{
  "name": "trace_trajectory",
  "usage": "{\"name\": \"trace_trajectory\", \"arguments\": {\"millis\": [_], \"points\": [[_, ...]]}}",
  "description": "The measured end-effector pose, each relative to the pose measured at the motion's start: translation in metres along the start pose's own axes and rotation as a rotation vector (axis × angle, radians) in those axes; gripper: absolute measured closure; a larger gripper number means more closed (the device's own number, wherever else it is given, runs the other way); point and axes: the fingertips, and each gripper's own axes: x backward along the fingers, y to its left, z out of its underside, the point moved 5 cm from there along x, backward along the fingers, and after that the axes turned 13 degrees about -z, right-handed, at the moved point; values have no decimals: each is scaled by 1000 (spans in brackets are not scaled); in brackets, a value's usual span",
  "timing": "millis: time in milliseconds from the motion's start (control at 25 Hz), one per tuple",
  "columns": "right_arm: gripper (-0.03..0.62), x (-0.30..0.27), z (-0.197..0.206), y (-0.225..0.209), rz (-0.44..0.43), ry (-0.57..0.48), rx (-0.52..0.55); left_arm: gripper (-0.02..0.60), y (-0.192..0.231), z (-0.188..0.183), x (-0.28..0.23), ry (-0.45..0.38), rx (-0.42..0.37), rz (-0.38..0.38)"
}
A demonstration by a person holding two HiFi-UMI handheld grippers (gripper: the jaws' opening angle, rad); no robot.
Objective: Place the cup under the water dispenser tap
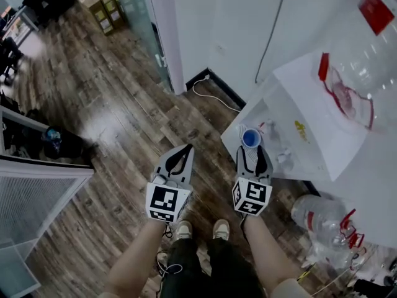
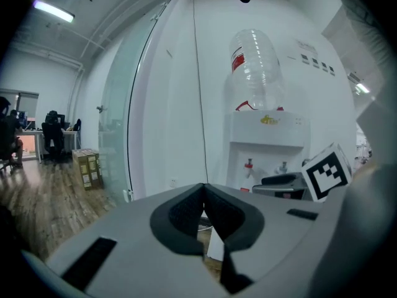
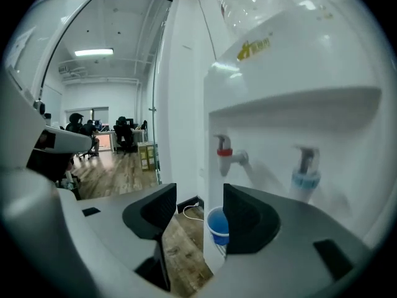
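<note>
Now cup (image 3: 217, 226) below red tap (image 3: 224, 154), just beyond right gripper (image 3: 197, 203), jaws apart; left gripper (image 2: 203, 194) clenched empty.

Blue cup (image 3: 216, 226) half hidden behind the right gripper (image 3: 198, 207) — bottle (image 3: 248, 5) cut off by the top edge

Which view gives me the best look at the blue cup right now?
The head view: the blue cup shows from above with its whole rim unobstructed at the dispenser. The right gripper view shows it below the red tap, partly behind one finger. The left gripper view doesn't show it.
</note>
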Motion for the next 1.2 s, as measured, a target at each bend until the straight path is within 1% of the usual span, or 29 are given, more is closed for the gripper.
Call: {"name": "trace_trajectory", "arguments": {"millis": [200, 520, 720, 880, 1040, 1200], "points": [[396, 38, -64, 16, -46, -2, -19, 575, 5, -52, 29, -8, -19, -13], [415, 103, -167, 38, -113, -38, -43, 575, 9, -140, 75, -42, -56, -17], [431, 144, -227, 53, -172, -60, -7, 575, 11, -197, 105, -63, -56, -28], [445, 175, -277, 63, -209, -85, 7, 575, 12, -239, 130, -90, -72, -34], [459, 207, -325, 77, -259, -130, 59, 575, 15, -271, 159, -107, -75, -51], [488, 230, -361, 83, -297, -158, 114, 575, 16, -297, 183, -118, -64, -68]]}}
